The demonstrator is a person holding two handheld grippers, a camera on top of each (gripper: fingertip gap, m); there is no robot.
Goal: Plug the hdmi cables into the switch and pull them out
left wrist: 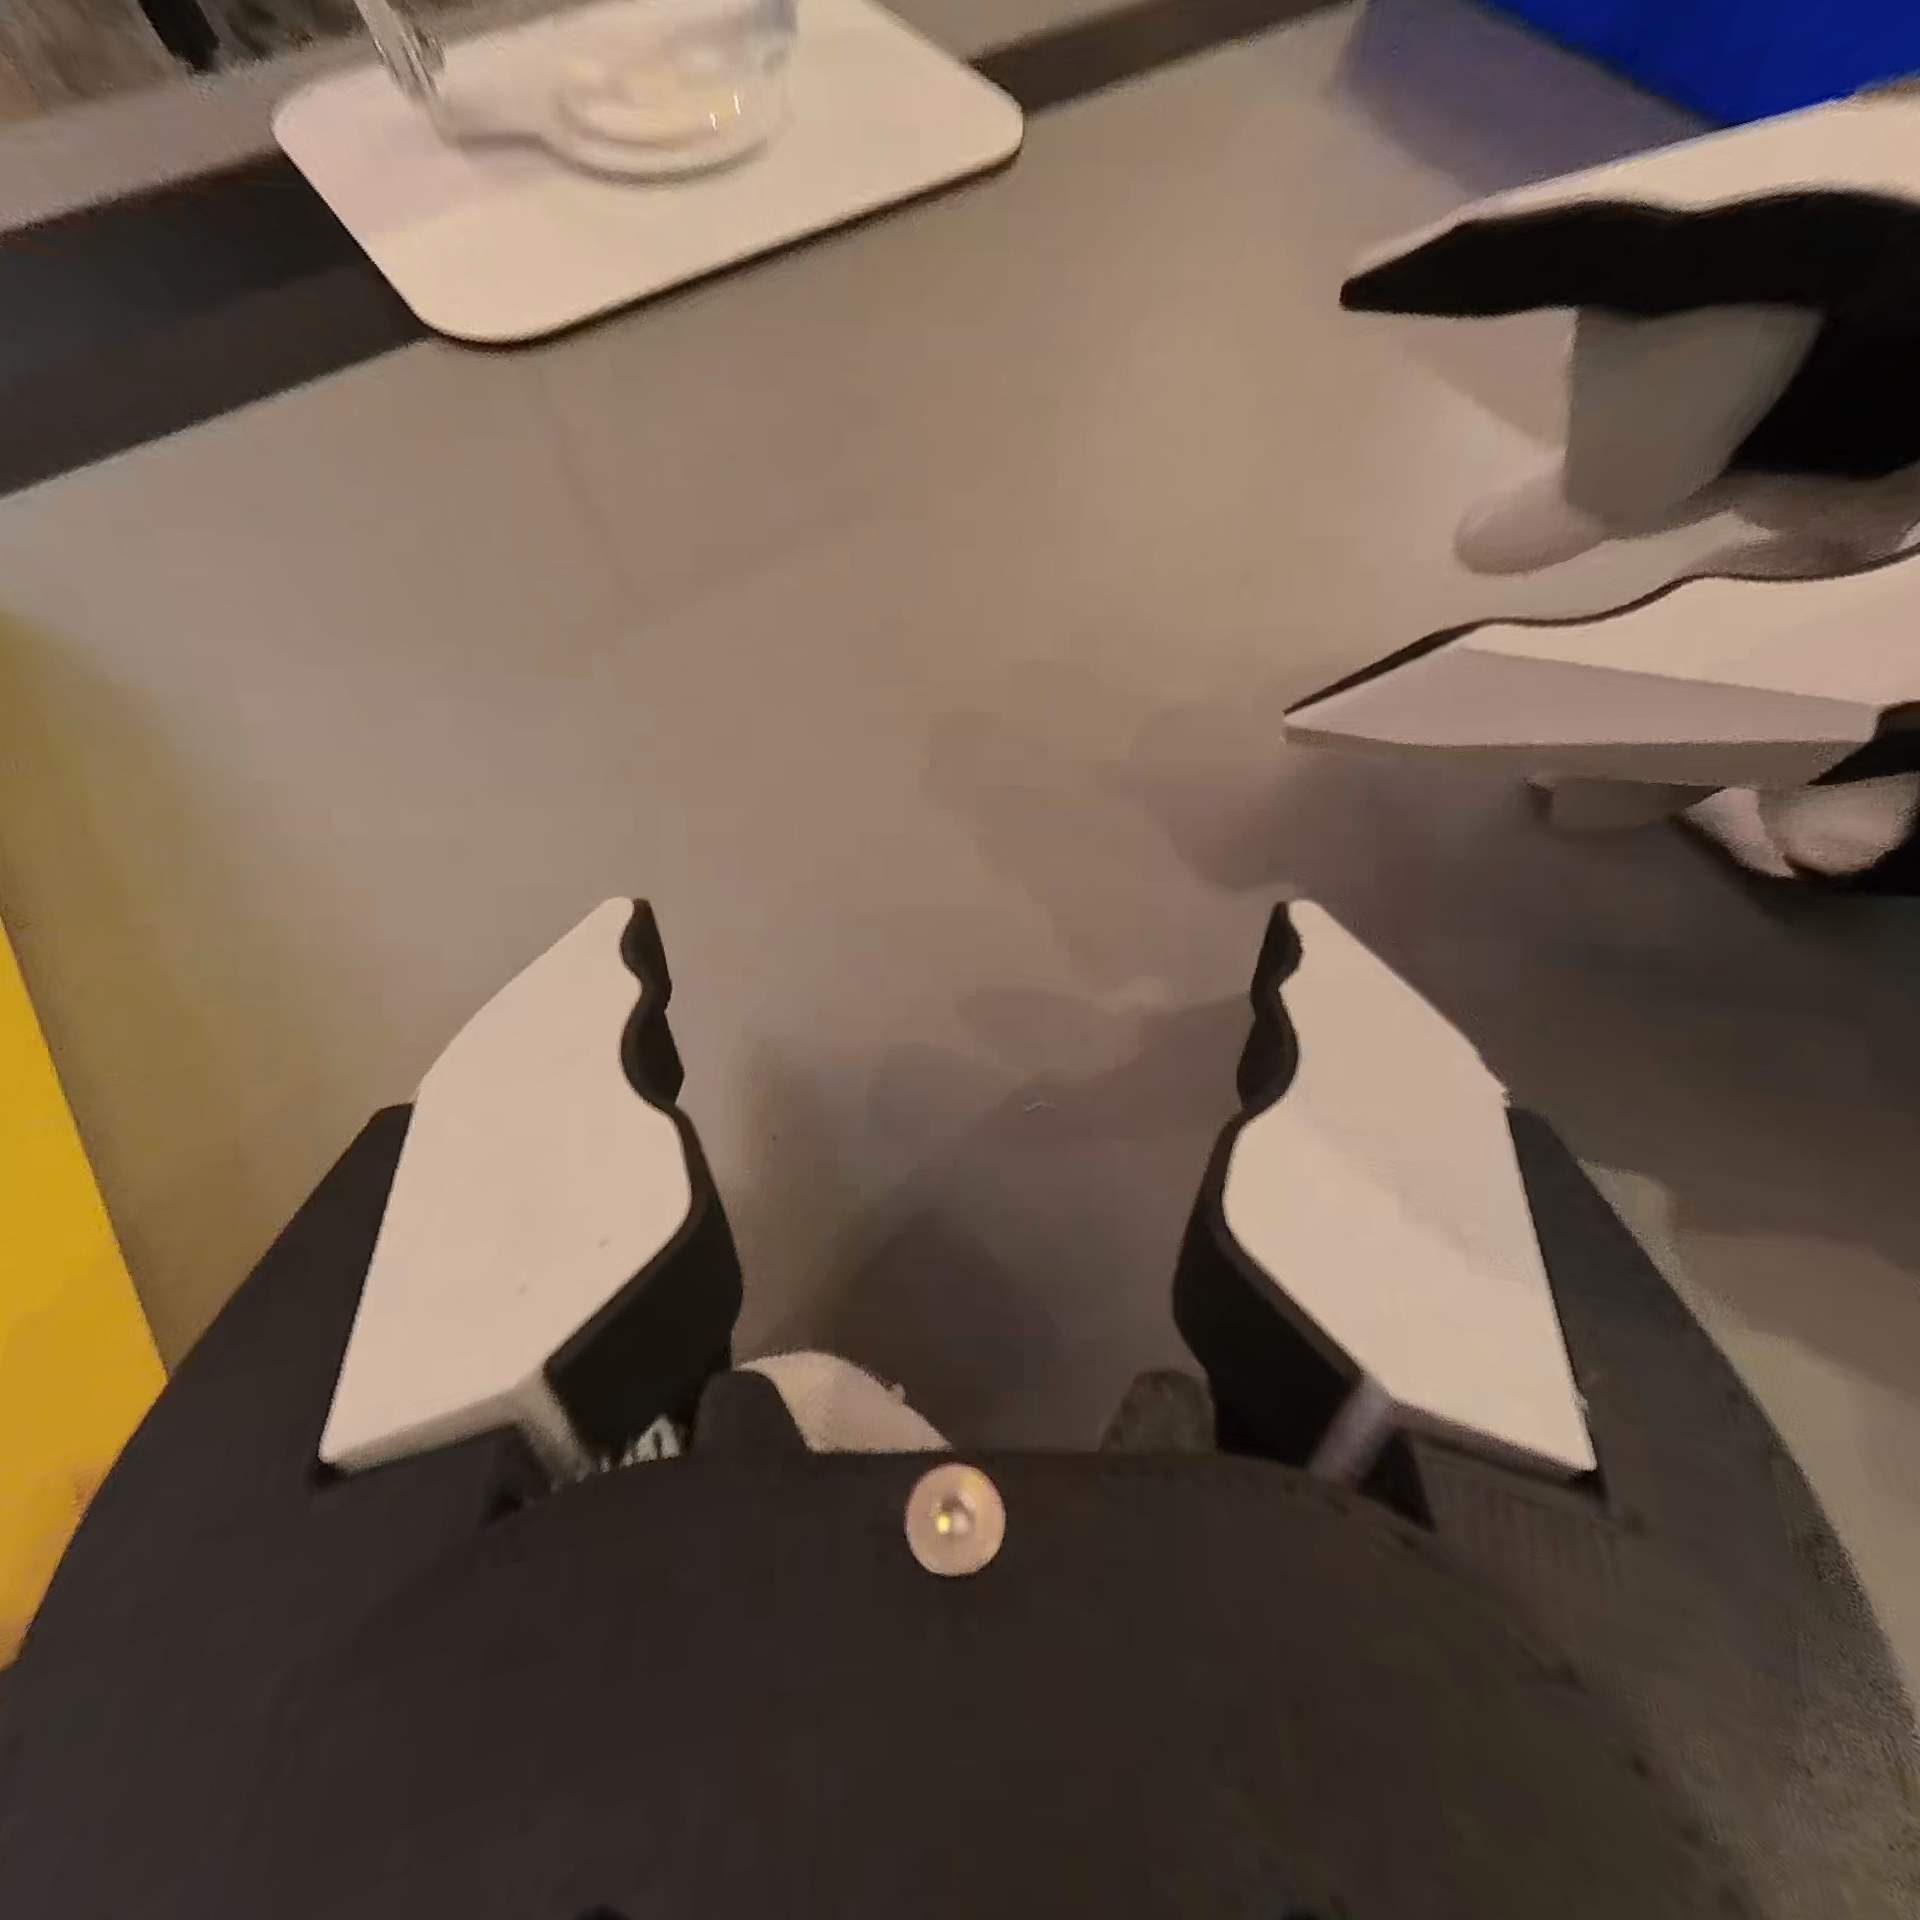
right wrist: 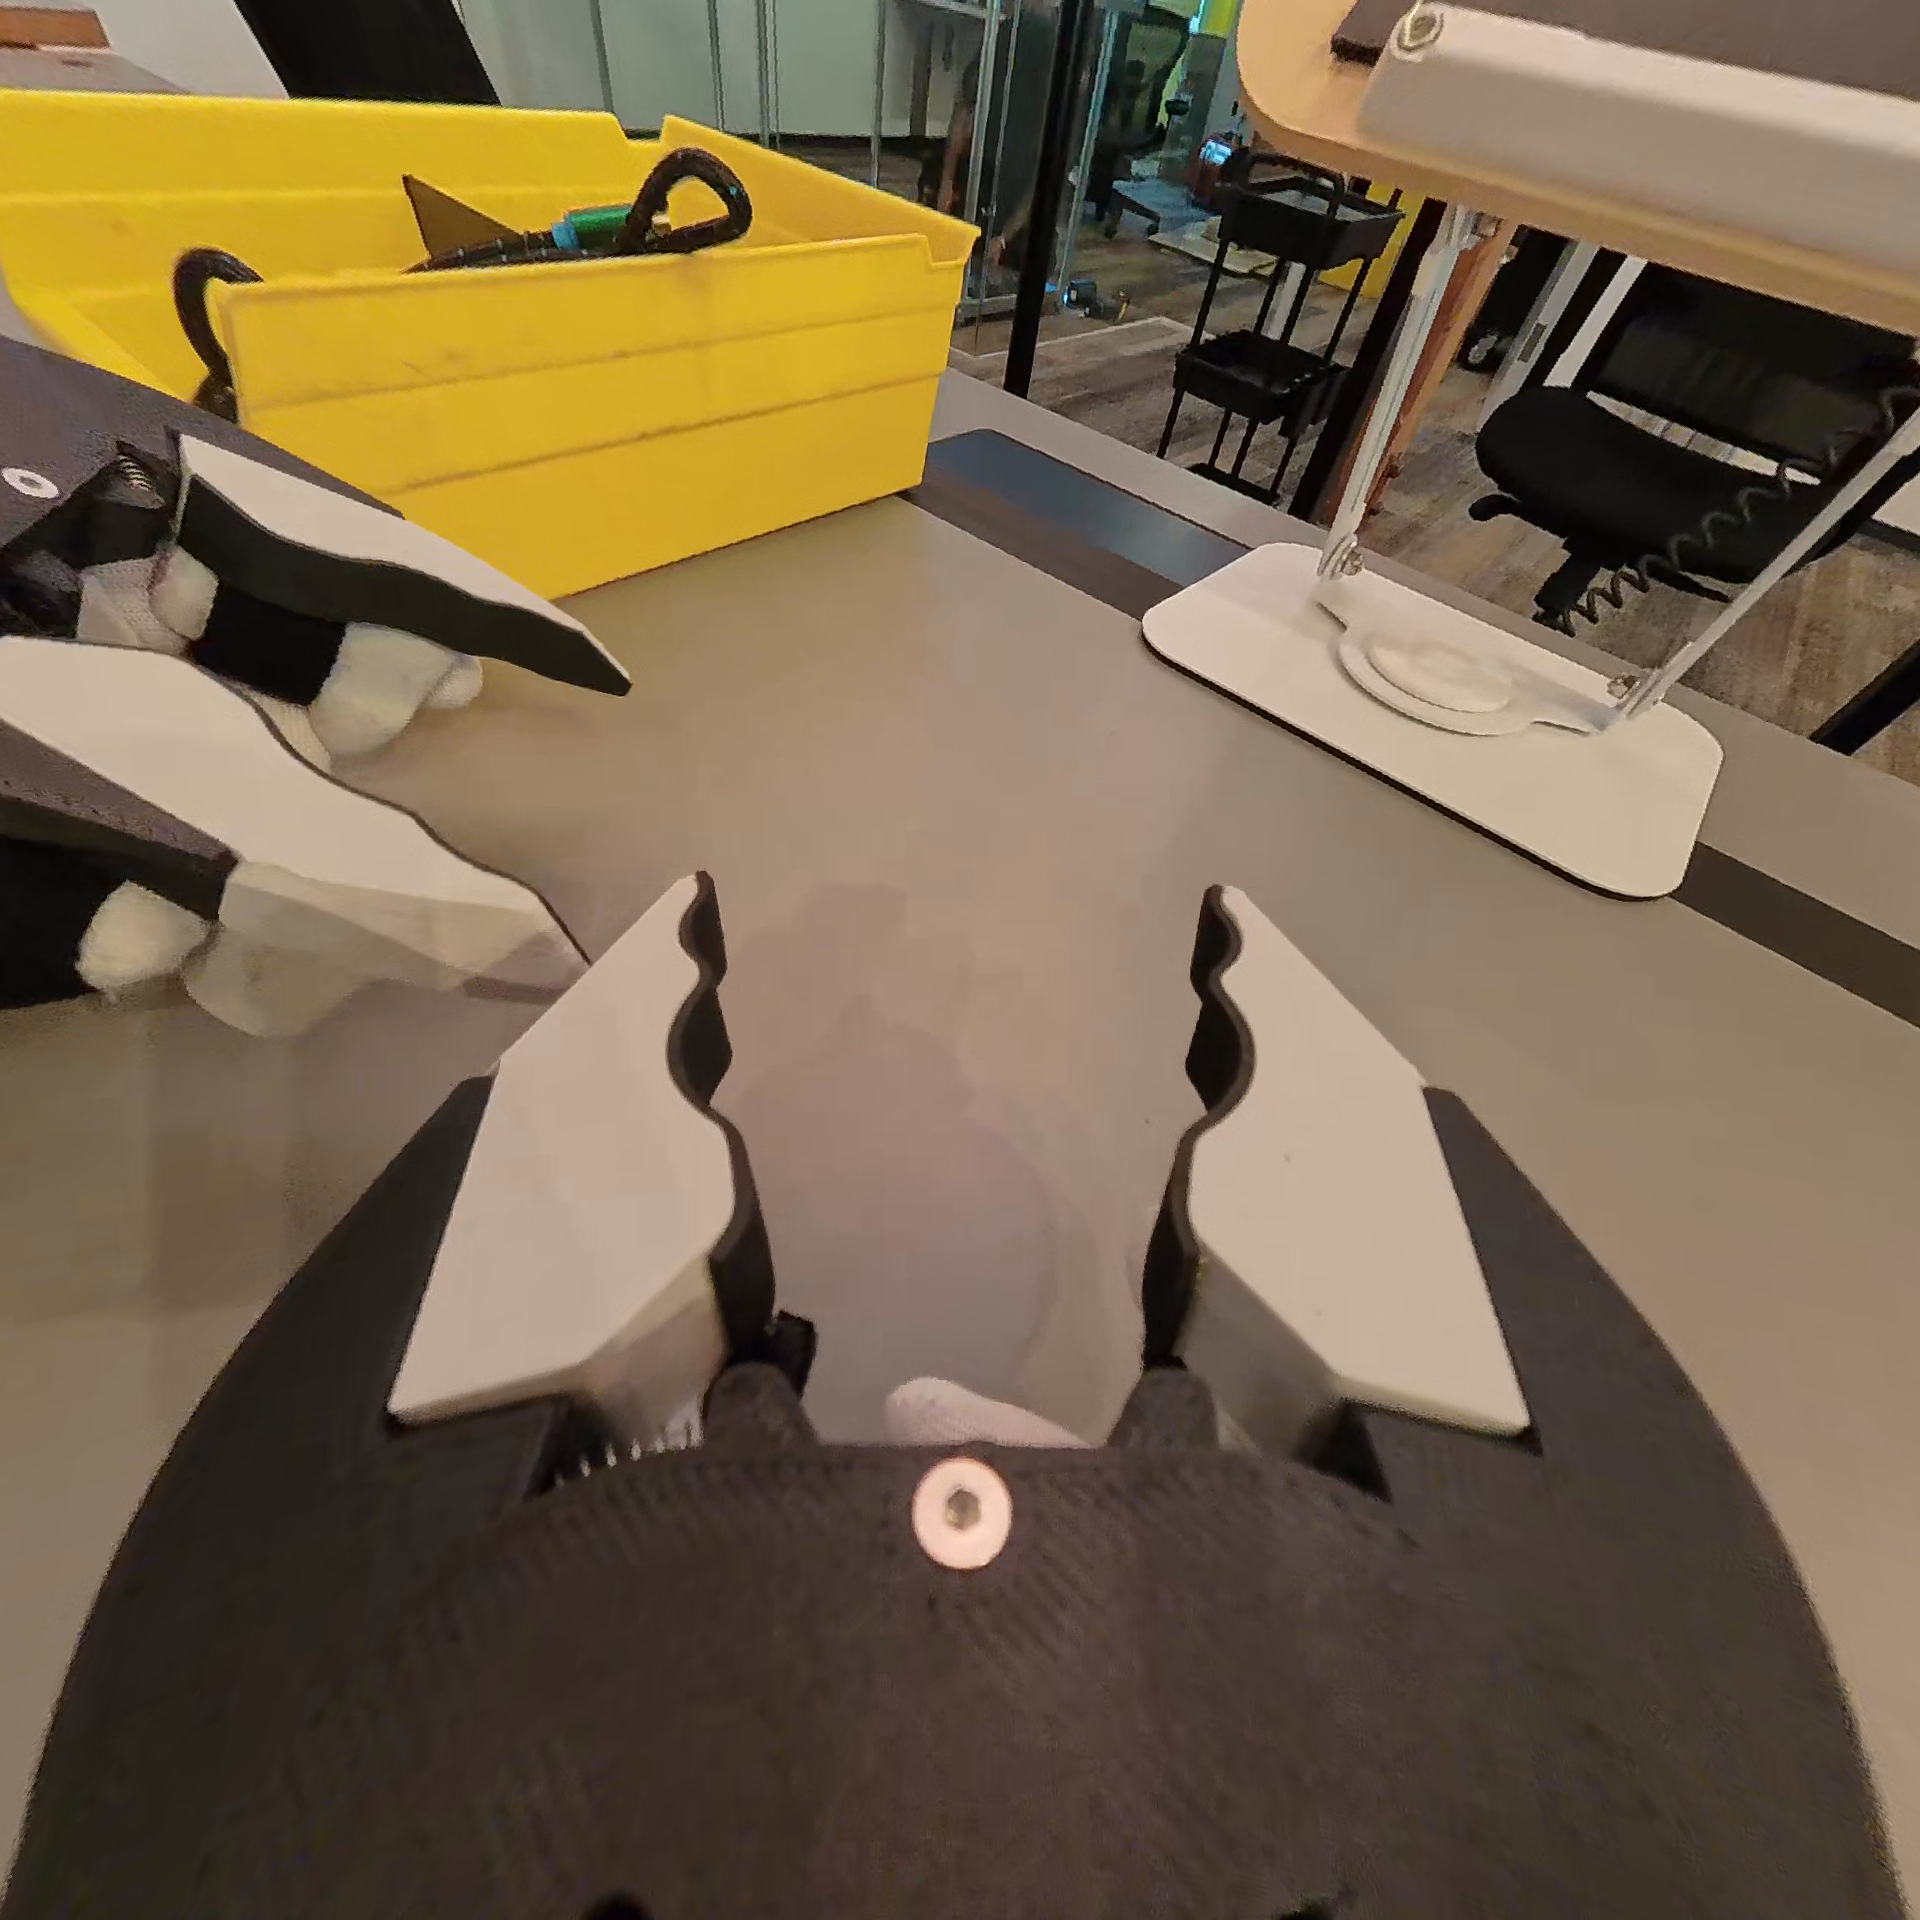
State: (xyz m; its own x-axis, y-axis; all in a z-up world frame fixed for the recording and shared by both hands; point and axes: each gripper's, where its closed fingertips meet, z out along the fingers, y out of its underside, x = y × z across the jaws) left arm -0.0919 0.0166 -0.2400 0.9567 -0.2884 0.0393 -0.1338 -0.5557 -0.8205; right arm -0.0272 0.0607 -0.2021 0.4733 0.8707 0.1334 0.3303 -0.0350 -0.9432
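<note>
Black braided cables [right wrist: 681,208] with a green connector [right wrist: 594,224] lie in a yellow bin [right wrist: 582,416] at the table's far left. One cable loop [right wrist: 200,312] hangs over the bin's near wall. I cannot make out a switch in either view. My right gripper [right wrist: 958,888] is open and empty above the bare grey table [right wrist: 935,675]. My left gripper [left wrist: 961,914] is open and empty too. It also shows at the left of the right wrist view [right wrist: 603,821]. The right gripper shows at the right of the left wrist view [left wrist: 1320,499], jaws apart.
A white desk lamp base [right wrist: 1455,717] stands at the table's far right edge, and shows in the left wrist view [left wrist: 644,177]. Its head [right wrist: 1621,114] hangs overhead. The bin's yellow wall [left wrist: 42,1143] is at the left. Office chairs and a cart stand beyond the table.
</note>
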